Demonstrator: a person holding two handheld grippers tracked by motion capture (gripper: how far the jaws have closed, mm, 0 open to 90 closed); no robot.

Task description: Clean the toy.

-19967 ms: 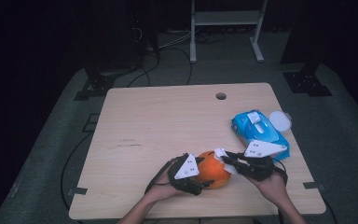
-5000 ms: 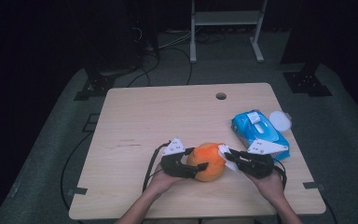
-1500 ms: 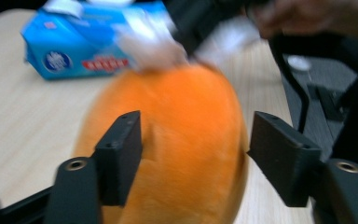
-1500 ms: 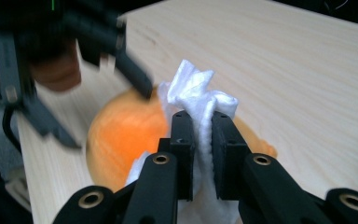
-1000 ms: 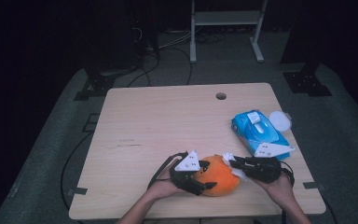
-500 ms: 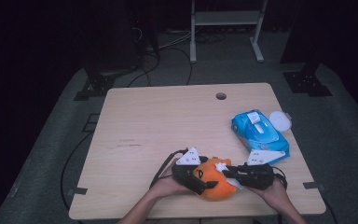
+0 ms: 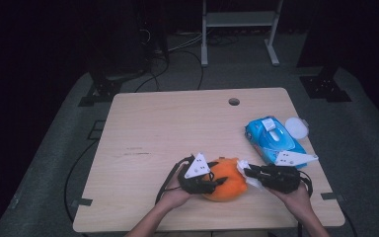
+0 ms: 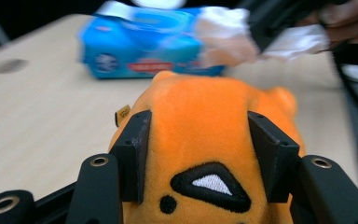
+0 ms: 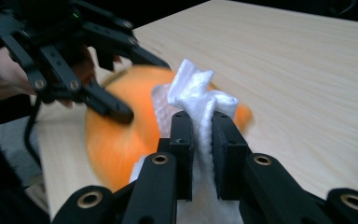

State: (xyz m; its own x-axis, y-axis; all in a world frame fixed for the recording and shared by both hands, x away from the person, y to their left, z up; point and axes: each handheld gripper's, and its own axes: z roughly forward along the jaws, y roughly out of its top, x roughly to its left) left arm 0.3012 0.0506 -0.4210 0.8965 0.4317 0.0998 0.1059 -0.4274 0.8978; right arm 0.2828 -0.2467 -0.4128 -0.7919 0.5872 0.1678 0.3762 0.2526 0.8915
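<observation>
- While it is pinned at the near edge of the counter point(image 7: 143, 123), the orange plush toy point(image 7: 225, 180) is kept from sliding, which appears to be why it is gripped from the left.
- The jaws of the left gripper point(image 8: 200, 140) are closed against both flanks of the toy, the fabric bulging between them.
- A crumpled white wipe point(image 9: 196, 95) is clamped tightly in the nearly closed jaws of the right gripper point(image 9: 201, 140) and is pressed to the toy's right side, presumably for wiping.
- Just beyond, the blue wipe pack point(image 7: 272, 139) is left within reach, a small white round lid point(image 7: 296, 128) lying beside it.
</observation>
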